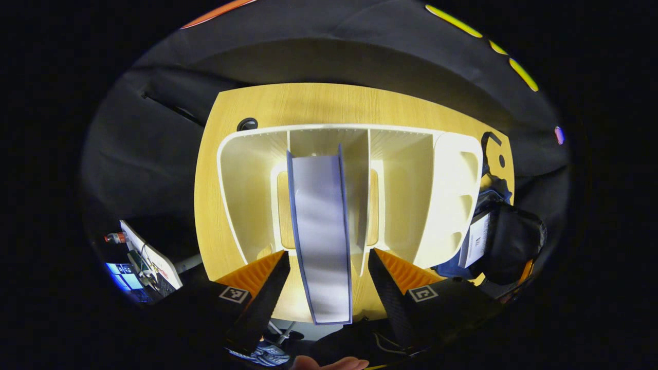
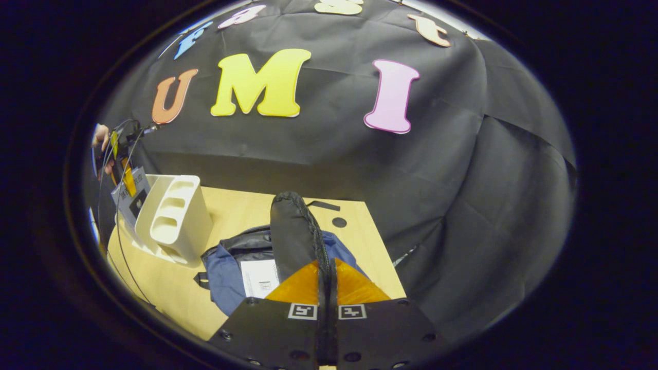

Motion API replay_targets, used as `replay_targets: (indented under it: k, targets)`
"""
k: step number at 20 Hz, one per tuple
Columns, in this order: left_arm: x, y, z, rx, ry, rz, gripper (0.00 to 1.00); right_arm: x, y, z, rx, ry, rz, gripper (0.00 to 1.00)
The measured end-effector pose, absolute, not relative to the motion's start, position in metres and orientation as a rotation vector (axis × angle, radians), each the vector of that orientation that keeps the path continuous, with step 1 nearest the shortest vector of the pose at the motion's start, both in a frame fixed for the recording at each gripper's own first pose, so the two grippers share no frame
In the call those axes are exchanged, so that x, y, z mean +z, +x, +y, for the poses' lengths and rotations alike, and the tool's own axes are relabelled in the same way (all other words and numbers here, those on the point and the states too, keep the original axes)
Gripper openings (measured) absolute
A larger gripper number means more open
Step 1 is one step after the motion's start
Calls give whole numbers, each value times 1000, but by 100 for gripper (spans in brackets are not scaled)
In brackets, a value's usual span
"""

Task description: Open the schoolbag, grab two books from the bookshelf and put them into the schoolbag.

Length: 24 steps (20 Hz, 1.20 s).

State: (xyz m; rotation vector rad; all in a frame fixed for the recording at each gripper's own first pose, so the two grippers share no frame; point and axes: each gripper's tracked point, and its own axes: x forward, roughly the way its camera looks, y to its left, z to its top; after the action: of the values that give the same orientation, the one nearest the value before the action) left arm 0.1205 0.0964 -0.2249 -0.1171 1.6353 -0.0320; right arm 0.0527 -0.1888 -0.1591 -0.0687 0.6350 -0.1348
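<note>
Wooden table (image 1: 247,103) carries the white shelf (image 1: 452,169), with the bag (image 2: 226,272) just beside it, already open and with one book (image 2: 259,277) inside. The bag's black flap (image 2: 293,231) is pinched and held up by the closed right gripper (image 2: 327,288); if this grip slips, the flap may fall and cover the opening. A second, blue-edged book (image 1: 321,231) is seen between the fingers of the left gripper (image 1: 329,267), whose jaws stand apart without touching it, so it could be dropped or tipped if it is lifted before they close.
</note>
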Motion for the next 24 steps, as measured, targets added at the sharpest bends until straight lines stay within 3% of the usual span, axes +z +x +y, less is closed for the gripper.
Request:
replay_targets:
  k: [7,13,16,24]
  targets:
    - [-240,121,104,23,-111,1666,76,-160,53,-191,-138,-72,640,0]
    - [-243,116,99,46,-145,1714,49,-162,57,-188,-125,-67,647,0]
    - [-227,110,104,70,-119,1709,45,-164,58,-189,-122,-60,650,0]
    - [-134,60,101,-19,-171,1603,43,-167,62,-186,-105,-49,649,0]
